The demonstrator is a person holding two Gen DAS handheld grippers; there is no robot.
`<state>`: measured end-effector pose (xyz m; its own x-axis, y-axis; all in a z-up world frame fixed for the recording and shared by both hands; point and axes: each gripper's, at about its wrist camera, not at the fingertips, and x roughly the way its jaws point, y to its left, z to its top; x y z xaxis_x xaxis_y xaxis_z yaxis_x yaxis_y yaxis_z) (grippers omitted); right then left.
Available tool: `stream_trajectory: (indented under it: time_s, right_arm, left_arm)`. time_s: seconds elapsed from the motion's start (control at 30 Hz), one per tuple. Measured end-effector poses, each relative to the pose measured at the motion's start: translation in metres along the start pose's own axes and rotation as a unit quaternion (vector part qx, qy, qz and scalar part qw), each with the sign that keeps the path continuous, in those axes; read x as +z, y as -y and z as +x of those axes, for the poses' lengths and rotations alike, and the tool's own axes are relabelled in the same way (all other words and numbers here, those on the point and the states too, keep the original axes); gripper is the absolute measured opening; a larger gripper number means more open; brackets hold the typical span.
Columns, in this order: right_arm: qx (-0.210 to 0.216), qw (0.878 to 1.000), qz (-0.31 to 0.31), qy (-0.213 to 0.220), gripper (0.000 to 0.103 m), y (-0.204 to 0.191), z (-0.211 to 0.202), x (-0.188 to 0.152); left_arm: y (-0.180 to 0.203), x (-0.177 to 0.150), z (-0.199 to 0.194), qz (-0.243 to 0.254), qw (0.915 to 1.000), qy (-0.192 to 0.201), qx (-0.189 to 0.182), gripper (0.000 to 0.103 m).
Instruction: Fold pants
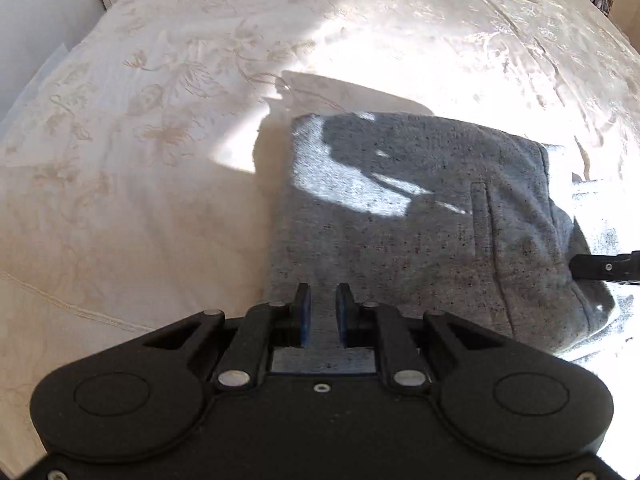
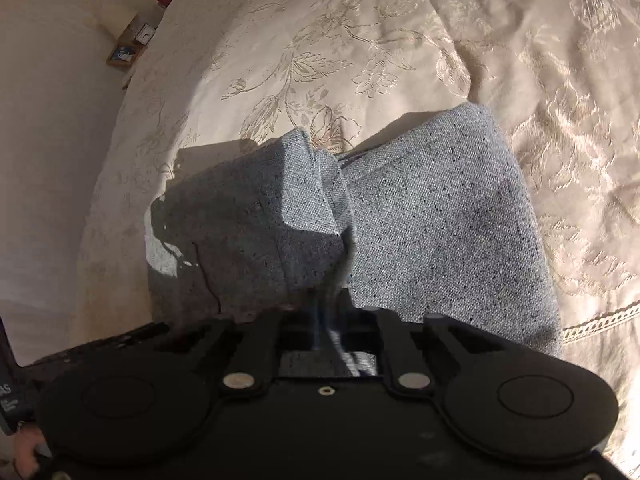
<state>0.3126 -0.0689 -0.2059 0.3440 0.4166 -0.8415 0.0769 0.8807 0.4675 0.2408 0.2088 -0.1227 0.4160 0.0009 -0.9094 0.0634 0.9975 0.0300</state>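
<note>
The grey speckled sweatpants (image 1: 420, 216) lie on the cream embroidered bedspread (image 1: 160, 120), already doubled into a thick, roughly square stack, near the edge of the bed closest to the person. In the right wrist view, part of the garment (image 2: 440, 220) stretches away flat while another layer is lifted and bunched, its corner flipped over with a loose flap.

The left gripper (image 1: 323, 310) sits at the near edge of the stack, its blue-padded fingers narrowly parted with grey cloth showing between them; whether they actually pinch that cloth I cannot tell. The right gripper (image 2: 326, 312) is blurred at its tips. The raised fabric seems to hang from it, so it is probably clamped on a layer, though the jaws themselves are not clear. In the left view its black fingertip shows at the right side of the pants, by the pocket seam.

The risk, as I judge it, is the bunched flap: carried over as it is, it would land creased and leave a lopsided bundle. Thick fleece could also slip from a shallow pinch mid-fold, dropping the layer short. Hard sun and shadows hide the edges, making alignment harder.
</note>
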Motion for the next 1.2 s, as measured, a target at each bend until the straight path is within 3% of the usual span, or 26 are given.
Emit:
stream_trajectory:
  time_s: [0.17, 0.3, 0.37, 0.53, 0.77, 0.9, 0.93, 0.97, 1.03, 1.2]
  right_arm:
    - [-0.036, 0.992, -0.117, 0.042, 0.005, -0.048, -0.029, -0.009]
    - [-0.033, 0.987, -0.139, 0.074, 0.004, -0.06, -0.065, -0.011]
    - [-0.053, 0.982, -0.155, 0.089, 0.004, -0.061, -0.08, -0.014]
    - [-0.11, 0.98, -0.142, 0.083, 0.004, -0.026, -0.09, -0.018]
    - [-0.188, 0.975, -0.117, 0.039, 0.006, 0.018, -0.033, -0.022]
    - [-0.219, 0.959, -0.13, 0.126, 0.019, -0.005, -0.056, -0.023]
    - [-0.213, 0.956, -0.142, 0.142, 0.028, -0.013, -0.061, -0.023]
    - [-0.202, 0.956, -0.153, 0.15, 0.029, -0.019, -0.063, -0.022]
    - [-0.175, 0.956, -0.177, 0.152, 0.029, -0.032, -0.059, -0.016]
    - [-0.174, 0.958, -0.182, 0.134, 0.029, -0.04, -0.026, 0.008]
  left_arm:
    - [-0.022, -0.003, -0.016, -0.025, 0.999, 0.012, 0.035, 0.021]
    - [-0.035, 0.002, -0.019, -0.043, 0.9981, 0.014, 0.042, 0.021]
    - [-0.034, 0.003, -0.02, -0.044, 0.9982, 0.017, 0.037, 0.021]
    - [-0.011, 0.005, -0.018, -0.012, 0.9997, 0.017, 0.008, 0.021]
    - [0.043, 0.014, -0.011, 0.067, 0.9975, 0.016, -0.016, 0.022]
    - [0.061, 0.025, -0.006, 0.086, 0.9958, 0.017, -0.023, 0.022]
    - [0.065, 0.028, -0.004, 0.087, 0.9957, 0.02, -0.025, 0.022]
    - [0.069, 0.032, -0.002, 0.087, 0.9956, 0.022, -0.027, 0.022]
    - [0.076, 0.041, 0.003, 0.086, 0.9957, 0.023, -0.026, 0.022]
    - [0.089, 0.064, 0.029, 0.075, 0.9972, -0.007, -0.005, 0.022]
